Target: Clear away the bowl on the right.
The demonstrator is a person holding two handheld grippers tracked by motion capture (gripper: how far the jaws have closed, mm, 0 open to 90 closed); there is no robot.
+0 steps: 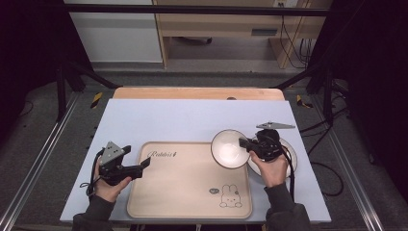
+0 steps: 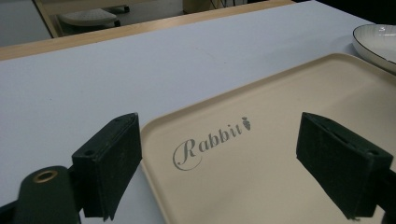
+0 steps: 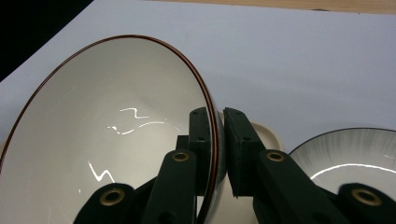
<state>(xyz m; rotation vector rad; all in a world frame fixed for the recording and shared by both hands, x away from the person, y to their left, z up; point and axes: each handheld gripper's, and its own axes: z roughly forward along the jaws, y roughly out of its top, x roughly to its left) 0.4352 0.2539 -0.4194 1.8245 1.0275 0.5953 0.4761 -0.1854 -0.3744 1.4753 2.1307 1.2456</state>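
Right now, white bowl (image 3: 107, 135) tilted, mouth toward the tray (image 1: 192, 192), rim pinched in right claw (image 3: 219, 140); left claw (image 2: 219, 172) wide, empty.

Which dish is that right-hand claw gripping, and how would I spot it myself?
Start at the beige tray printed with a rabbit. At its far right corner sits a white bowl, pinched at its rim by the right gripper. Unlike the flat plate beside it, it is deep, with a thin reddish-brown rim.
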